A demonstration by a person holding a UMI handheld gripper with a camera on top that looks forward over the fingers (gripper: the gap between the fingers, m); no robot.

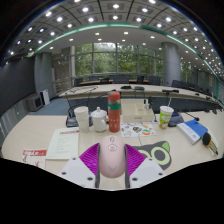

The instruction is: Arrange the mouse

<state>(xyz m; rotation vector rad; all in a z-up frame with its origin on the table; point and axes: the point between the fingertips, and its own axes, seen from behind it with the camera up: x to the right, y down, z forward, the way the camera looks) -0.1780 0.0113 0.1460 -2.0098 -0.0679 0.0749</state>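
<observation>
The gripper (113, 163) is clamped on a pale pink mouse (112, 155), both magenta pads (90, 157) pressing its sides, seemingly just above the bench (150, 137). Beyond the fingers stand a red bottle (114, 111), a paper cup (82, 117) and a green cup (166, 116).

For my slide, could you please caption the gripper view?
Gripper fingers flank a pink mouse on the table.
</observation>
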